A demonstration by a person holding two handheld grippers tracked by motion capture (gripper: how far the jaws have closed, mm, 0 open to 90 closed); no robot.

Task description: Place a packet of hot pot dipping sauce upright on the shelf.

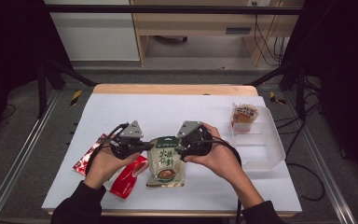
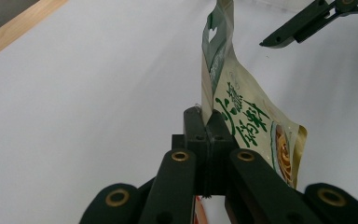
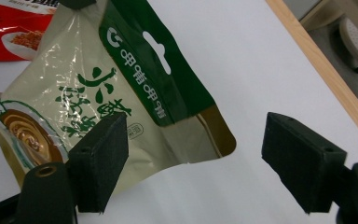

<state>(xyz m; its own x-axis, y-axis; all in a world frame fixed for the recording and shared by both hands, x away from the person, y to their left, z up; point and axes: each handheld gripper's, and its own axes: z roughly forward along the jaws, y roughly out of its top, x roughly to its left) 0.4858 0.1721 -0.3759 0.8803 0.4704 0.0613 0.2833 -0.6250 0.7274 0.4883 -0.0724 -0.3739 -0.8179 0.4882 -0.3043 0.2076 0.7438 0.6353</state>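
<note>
Black jaws of the left gripper (image 2: 207, 135) pinch the green-and-cream pouch (image 1: 166, 161) at its top corner above the table (image 1: 121, 109), so the wide-open right gripper (image 3: 193, 163) should close squarely on the opposite corner, clear of red packets (image 1: 128, 177) and plastic tray (image 1: 261, 144).

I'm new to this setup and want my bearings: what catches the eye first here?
A green-topped beige pouch at the middle of the white table, lifted by one edge in the shut left hand-held gripper. The right hand-held gripper stands open at the pouch's other top corner. Red packets lie to the left, and a clear bin with a snack pack sits at the right.
</note>
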